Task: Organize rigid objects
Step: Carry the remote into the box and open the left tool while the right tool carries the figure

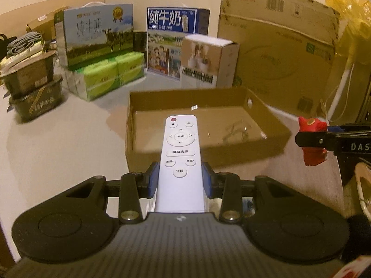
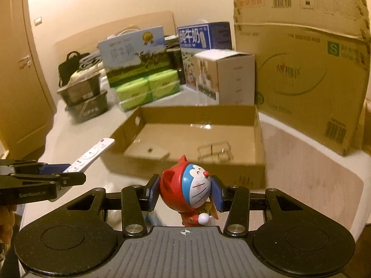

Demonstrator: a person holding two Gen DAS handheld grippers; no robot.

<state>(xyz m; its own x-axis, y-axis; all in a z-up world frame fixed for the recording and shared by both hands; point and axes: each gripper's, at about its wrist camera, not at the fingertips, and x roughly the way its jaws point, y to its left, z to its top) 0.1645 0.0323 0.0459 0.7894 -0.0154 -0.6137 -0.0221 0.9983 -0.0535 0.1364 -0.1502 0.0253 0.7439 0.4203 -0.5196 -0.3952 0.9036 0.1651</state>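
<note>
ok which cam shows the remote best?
Left wrist: the white remote fills the centre, buttons facing the camera, held in the left gripper. Right wrist shows it only small, foreshortened at the left edge.

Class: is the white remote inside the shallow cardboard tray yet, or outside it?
Outside. The white remote is clamped in the left gripper, short of the cardboard tray.

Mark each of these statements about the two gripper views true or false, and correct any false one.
1. The left gripper holds a white remote control. True.
2. The right gripper is empty. False: it grips a red and blue cat figurine.
3. The shallow open cardboard tray already holds the remote. False: the remote is still in the gripper, outside the tray.
4. A tall brown cardboard carton stands behind the tray. True.
</note>
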